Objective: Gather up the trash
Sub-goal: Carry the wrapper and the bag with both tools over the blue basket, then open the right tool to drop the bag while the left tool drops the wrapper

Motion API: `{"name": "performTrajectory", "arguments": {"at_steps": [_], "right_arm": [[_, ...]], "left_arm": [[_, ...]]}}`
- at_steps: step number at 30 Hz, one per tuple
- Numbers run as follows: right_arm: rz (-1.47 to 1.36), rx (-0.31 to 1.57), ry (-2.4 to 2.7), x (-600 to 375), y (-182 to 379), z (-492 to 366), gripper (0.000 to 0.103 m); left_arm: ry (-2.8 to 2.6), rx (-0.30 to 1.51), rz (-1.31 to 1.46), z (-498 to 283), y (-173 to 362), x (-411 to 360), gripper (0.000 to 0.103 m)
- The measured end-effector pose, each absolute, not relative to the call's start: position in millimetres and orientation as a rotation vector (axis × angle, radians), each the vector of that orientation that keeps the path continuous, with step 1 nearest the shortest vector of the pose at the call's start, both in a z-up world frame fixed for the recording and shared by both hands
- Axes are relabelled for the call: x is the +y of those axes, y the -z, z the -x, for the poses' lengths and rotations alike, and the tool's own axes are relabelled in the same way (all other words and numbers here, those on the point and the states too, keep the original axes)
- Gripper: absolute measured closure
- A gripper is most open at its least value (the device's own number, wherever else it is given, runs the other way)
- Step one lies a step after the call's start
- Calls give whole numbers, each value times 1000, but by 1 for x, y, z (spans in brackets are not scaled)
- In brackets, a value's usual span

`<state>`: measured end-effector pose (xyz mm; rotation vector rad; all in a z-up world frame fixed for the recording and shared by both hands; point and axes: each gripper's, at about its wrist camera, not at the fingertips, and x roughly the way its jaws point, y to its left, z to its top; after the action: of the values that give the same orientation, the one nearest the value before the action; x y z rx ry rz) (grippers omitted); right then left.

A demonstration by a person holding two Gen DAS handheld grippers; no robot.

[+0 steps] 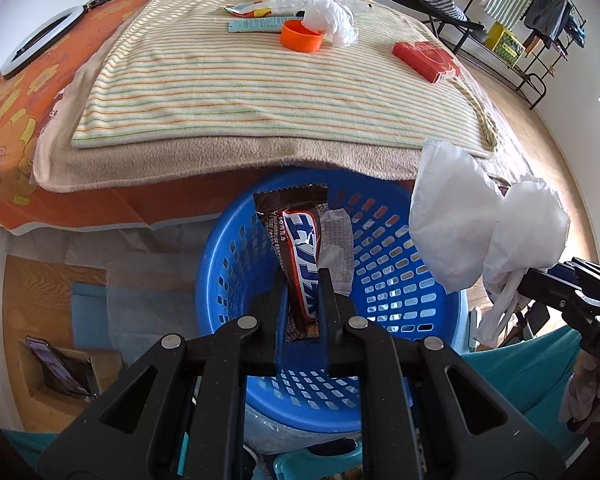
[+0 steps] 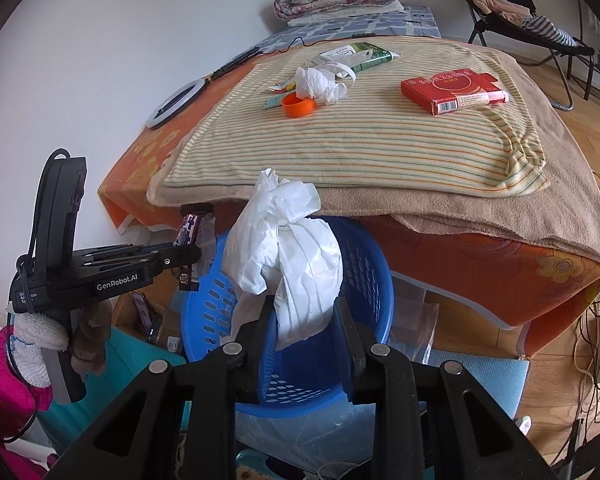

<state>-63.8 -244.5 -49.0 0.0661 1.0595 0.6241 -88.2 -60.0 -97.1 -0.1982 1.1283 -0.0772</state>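
Brown candy wrapper point(image 1: 300, 264) is pinched in the left gripper point(image 1: 302, 280) over the blue basket point(image 1: 400, 264); white plastic bag point(image 2: 288, 264), clamped in the right gripper point(image 2: 304, 316), bulges toward twelve o'clock; released carelessly, it could catch the rim and spill outside.
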Motion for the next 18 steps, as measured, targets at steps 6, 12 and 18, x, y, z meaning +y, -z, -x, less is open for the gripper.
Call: {"name": "performTrajectory", "arguments": {"at_steps": [6, 12, 18], "right_arm": [[-47, 1107, -609, -241, 67, 70, 76], [-26, 1136, -596, -235, 76, 70, 73], [11, 1124, -593, -227, 76, 70, 69]], "left_arm": [[72, 1182, 167, 88, 117, -64, 92], [70, 1198, 154, 88, 125, -66, 92], [74, 1210, 150, 86, 129, -68, 81]]}}
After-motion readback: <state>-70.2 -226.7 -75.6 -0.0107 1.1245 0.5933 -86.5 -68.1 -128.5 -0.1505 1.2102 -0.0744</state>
